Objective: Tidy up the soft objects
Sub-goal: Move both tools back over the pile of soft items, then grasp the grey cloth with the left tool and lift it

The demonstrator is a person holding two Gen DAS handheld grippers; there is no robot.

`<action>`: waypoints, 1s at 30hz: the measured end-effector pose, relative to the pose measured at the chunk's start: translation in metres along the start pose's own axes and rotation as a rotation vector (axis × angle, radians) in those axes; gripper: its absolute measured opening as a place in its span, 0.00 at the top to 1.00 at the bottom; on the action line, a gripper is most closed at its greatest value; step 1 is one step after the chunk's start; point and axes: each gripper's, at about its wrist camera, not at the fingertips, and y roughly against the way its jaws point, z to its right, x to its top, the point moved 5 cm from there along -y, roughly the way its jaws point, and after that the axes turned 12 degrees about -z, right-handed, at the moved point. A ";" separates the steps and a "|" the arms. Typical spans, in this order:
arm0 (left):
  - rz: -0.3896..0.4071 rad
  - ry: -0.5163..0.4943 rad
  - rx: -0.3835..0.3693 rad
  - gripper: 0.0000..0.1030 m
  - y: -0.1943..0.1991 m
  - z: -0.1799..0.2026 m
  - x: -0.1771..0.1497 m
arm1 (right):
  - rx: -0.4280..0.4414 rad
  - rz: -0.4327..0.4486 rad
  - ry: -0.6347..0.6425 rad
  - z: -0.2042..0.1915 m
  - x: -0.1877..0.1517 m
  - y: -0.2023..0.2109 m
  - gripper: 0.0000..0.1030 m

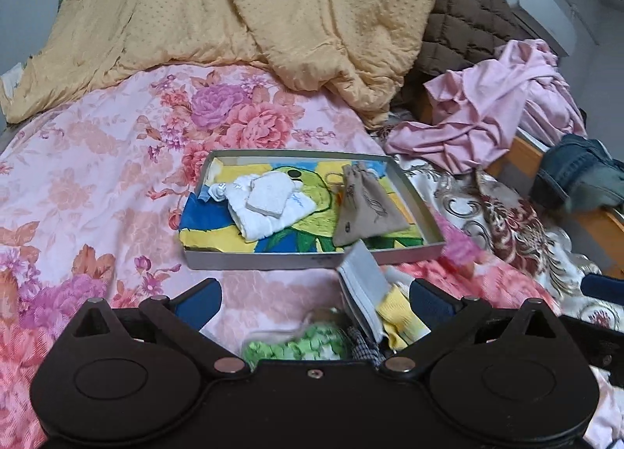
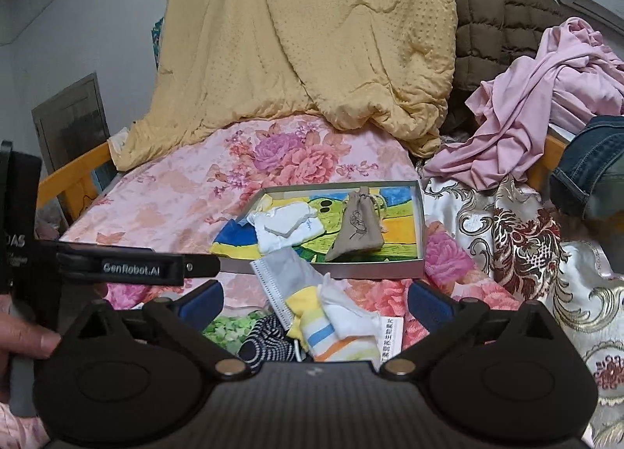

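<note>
Left wrist view: our left gripper [image 1: 316, 299] stands wide, nothing btw the blue pads. Just beyond it, low centre of frame, sits the unsorted heap: a grey face mask [image 1: 360, 285], a yellow striped sock [image 1: 401, 312] and a green patterned pouch [image 1: 296, 345], all lying btw the two fingers but not touched. Mid frame is the shallow box [image 1: 312, 256] on the floral bedsheet [image 1: 97, 176], well ahead of the tips. Inside it already: folded white cloths [image 1: 269, 199] at left, a tan drawstring bag [image 1: 364, 207] at right. So we judge we're btw picks, some items boxed, the heap not yet done.

Right wrist view: our right gripper [image 2: 316, 299] is also spread wide and empty. The face mask [image 2: 284, 269] runs up the centre from the gap toward the box [image 2: 339, 267], its top end just in front of the box's near wall. The striped sock [image 2: 319, 328], a dark dotted cloth [image 2: 269, 340] and the green pouch [image 2: 226, 326] lie low centre, btw the pads, w/ no contact. The left gripper's body crosses mid left, a hand [image 2: 23, 336] at lower left edge.

Next move, we reckon: drop onto one heap item, prob. the mask as it's topmost, pinch it alone w/o dragging the sock, then carry it fwd into the free middle of the box.
</note>
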 end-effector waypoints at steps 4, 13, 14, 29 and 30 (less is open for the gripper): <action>0.028 -0.018 0.025 0.01 0.018 0.003 -0.019 | 0.010 0.001 0.012 -0.011 -0.010 0.005 0.01; -0.019 0.066 0.063 0.01 0.038 -0.017 -0.110 | 0.015 -0.011 0.031 -0.019 -0.027 0.014 0.01; -0.036 0.084 0.064 0.01 0.037 -0.022 -0.118 | 0.014 -0.020 0.024 -0.018 -0.030 0.013 0.01; -0.015 0.137 0.087 0.01 0.015 -0.070 -0.073 | 0.007 -0.056 0.003 -0.018 -0.039 0.012 0.01; -0.022 0.150 0.082 0.01 0.009 -0.075 -0.065 | 0.005 -0.059 0.002 -0.019 -0.039 0.011 0.01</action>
